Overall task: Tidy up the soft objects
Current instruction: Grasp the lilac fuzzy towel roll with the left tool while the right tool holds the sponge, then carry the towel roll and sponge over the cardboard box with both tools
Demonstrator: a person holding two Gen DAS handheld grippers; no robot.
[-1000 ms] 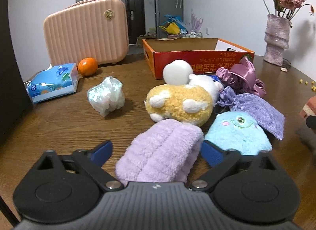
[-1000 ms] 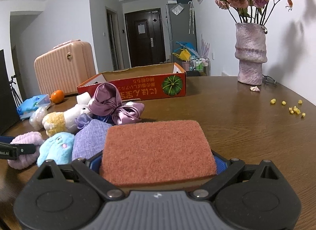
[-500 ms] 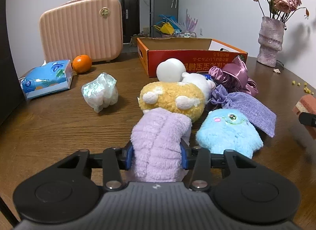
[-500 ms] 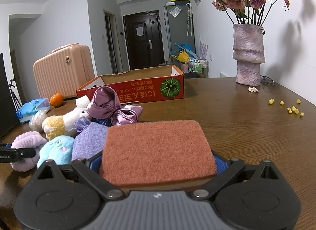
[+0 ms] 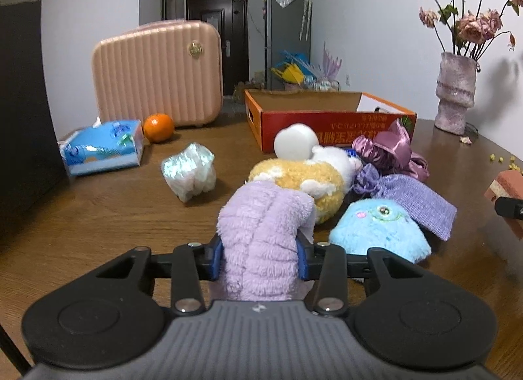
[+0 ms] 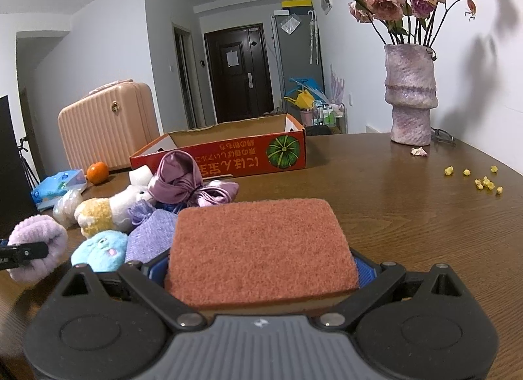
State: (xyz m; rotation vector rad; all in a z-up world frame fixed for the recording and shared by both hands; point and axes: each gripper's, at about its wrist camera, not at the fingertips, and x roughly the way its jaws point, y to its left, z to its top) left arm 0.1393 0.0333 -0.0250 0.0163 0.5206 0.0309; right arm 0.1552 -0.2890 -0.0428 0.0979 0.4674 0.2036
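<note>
At lower centre of the left wrist view, the left gripper (image 5: 260,260) is squeezing a lilac fleece roll (image 5: 261,236) above the counter (image 5: 98,216), while the right gripper (image 6: 261,269) is clamping a rust-red sponge (image 6: 261,242), both seemingly bound for the open red box (image 6: 228,148) at mid-frame

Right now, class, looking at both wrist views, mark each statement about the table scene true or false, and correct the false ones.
1. The left gripper is shut on the fluffy lilac cloth roll. True.
2. The right gripper is open and holds nothing. False: it is shut on the flat reddish-brown scouring sponge.
3. The round orange fruit lies inside the red cardboard box. False: it sits on the table beside the ribbed pink suitcase.
4. The pale blue plush toy lies on the wooden table. True.
</note>
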